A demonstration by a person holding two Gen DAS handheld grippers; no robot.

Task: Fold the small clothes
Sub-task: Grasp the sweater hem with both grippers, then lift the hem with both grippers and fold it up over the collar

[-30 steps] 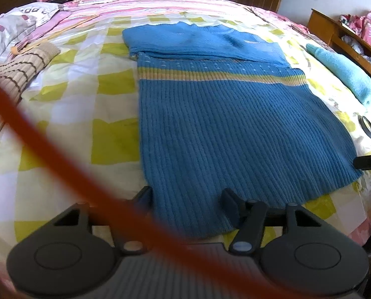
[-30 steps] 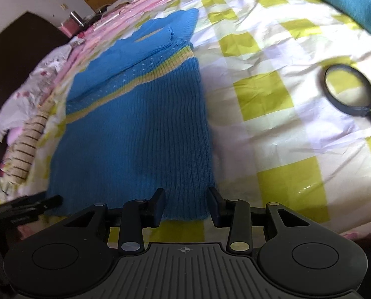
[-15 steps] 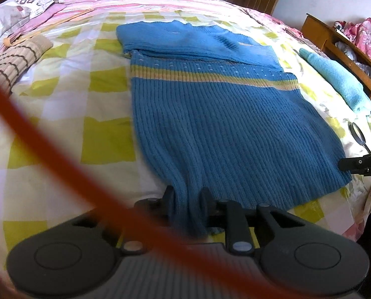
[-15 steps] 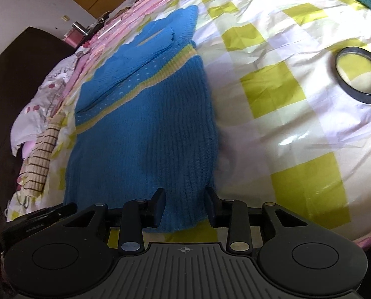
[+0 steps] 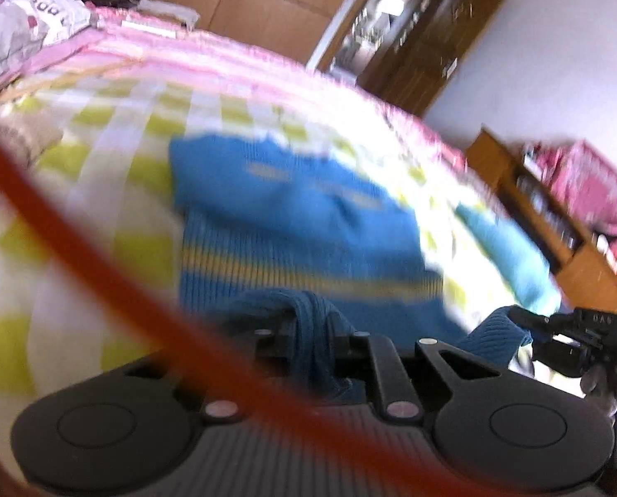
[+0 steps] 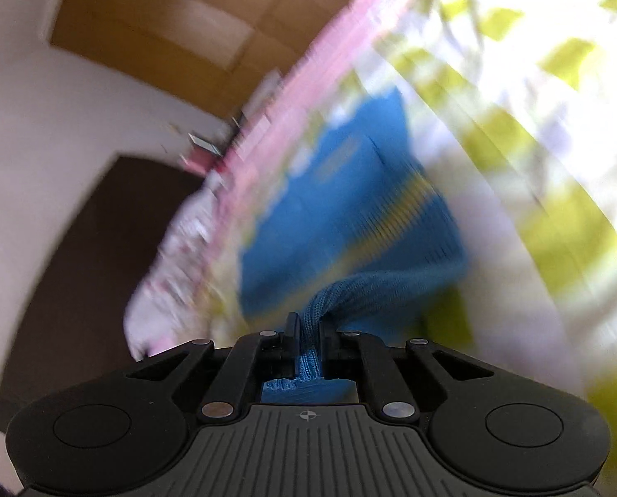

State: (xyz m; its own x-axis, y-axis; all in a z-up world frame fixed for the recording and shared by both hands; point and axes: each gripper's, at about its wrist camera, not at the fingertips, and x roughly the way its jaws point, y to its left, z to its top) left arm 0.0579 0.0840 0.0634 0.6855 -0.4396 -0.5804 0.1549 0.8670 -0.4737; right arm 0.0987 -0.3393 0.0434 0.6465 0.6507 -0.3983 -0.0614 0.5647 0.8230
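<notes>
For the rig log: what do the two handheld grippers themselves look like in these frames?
Both are matte black plastic. The left gripper and right gripper each have a ribbed grey centre plate, two round side housings, angled linkage arms and silver pivot pins. The right one carries a small crosshair mark. A blurred orange cable crosses the left view.
</notes>
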